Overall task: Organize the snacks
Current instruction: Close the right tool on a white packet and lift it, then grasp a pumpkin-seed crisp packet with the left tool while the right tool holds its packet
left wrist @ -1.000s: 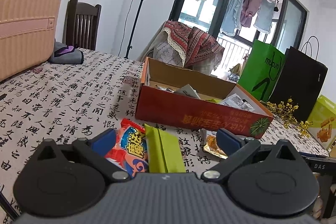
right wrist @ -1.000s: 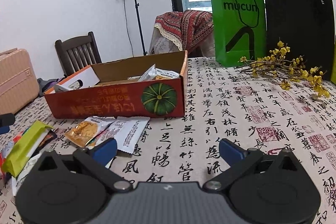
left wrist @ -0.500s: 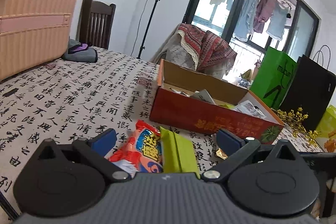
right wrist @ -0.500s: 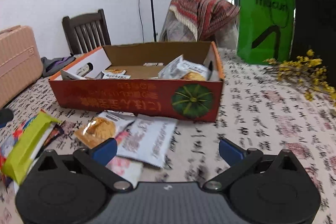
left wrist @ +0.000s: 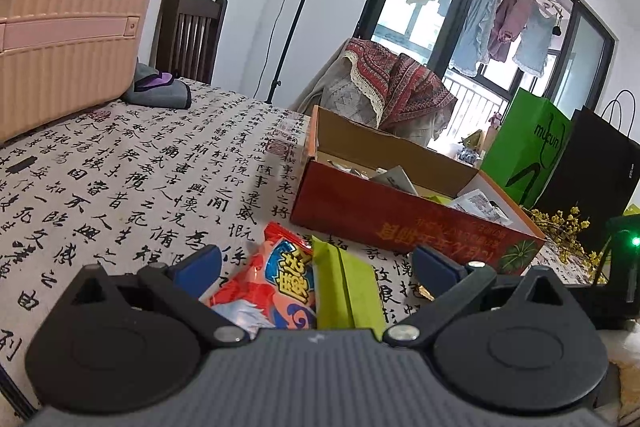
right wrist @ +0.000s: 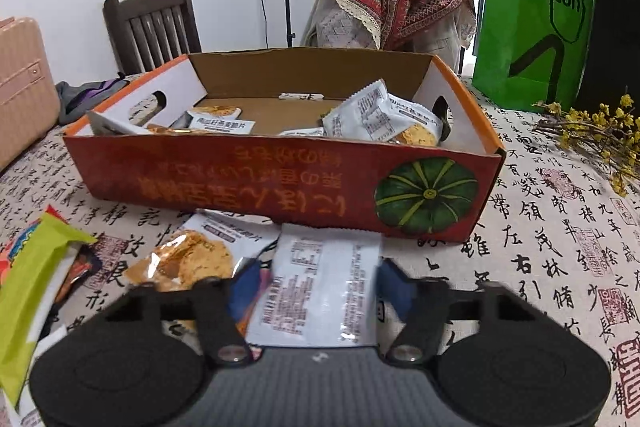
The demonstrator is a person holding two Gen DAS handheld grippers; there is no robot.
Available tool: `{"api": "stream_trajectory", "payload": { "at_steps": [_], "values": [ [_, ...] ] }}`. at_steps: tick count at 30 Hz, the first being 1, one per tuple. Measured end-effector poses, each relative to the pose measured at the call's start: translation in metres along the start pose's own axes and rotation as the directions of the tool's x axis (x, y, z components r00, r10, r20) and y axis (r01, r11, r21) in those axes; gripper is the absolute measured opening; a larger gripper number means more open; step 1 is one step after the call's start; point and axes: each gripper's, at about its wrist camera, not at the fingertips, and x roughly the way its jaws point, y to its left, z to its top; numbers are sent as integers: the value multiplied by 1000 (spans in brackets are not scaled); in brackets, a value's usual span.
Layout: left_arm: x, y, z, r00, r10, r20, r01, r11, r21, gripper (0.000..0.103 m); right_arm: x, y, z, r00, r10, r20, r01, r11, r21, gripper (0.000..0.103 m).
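A red cardboard box (right wrist: 280, 183) with a pumpkin picture stands open on the table, with several white snack packets inside. Just in front of it lies a white snack packet (right wrist: 320, 283). My right gripper (right wrist: 318, 287) is closing on it, and its blue pads touch the packet's two side edges. A cookie packet (right wrist: 192, 259) lies to its left. My left gripper (left wrist: 316, 261) stands open low over a red-orange snack bag (left wrist: 280, 283) and a green packet (left wrist: 344, 287), touching neither. The box (left wrist: 400, 223) stands beyond them.
A pink suitcase (left wrist: 60, 27) and a grey cloth (left wrist: 160, 91) sit at the table's far left. A green paper bag (right wrist: 532, 27), a black bag (left wrist: 592, 163) and yellow flower twigs (right wrist: 592, 131) stand right of the box. A dark wooden chair (right wrist: 152, 27) stands behind the table.
My right gripper has moved left toward the box, over the white packet, and its jaws have come in from wide open onto the packet's sides. The left gripper has hardly moved.
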Motion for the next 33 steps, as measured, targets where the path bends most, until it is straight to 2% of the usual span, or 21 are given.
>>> {"api": "stream_trajectory", "payload": {
  "at_steps": [3,8,13,16,18,21,26,29,33],
  "values": [
    [1,0,0,1000,3,-7,-3,1000,-4,103,-6,-9,0,1000,23,2,-23,999,41,51],
    [3,2,0,1000,5,-18,-5,1000,-17,103,-35,-28,-3,995,51,84,-58,996,72,51],
    [5,1,-1,1000,8,-24,-8,1000,-12,103,-64,-55,-17,988,44,151,-57,995,83,51],
    [5,-2,-1,1000,-3,-19,3,1000,-2,103,-70,-69,-27,984,28,175,-48,993,108,51],
    [8,-7,0,1000,-18,-26,18,1000,21,103,-68,-80,-34,981,42,192,-71,986,149,51],
    [11,-22,1,999,-3,-52,7,996,85,103,-60,-89,-40,980,31,195,-67,982,179,51],
    [18,-54,11,994,-27,-109,43,989,143,103,-63,-95,-43,977,20,213,-64,978,201,51],
    [29,-79,17,986,-47,-162,75,983,167,103,-65,-97,-44,976,8,217,-54,977,208,51],
    [57,-117,15,973,-39,-228,94,968,234,103,-65,-100,-45,975,4,221,-55,972,227,52]
  ]
}}
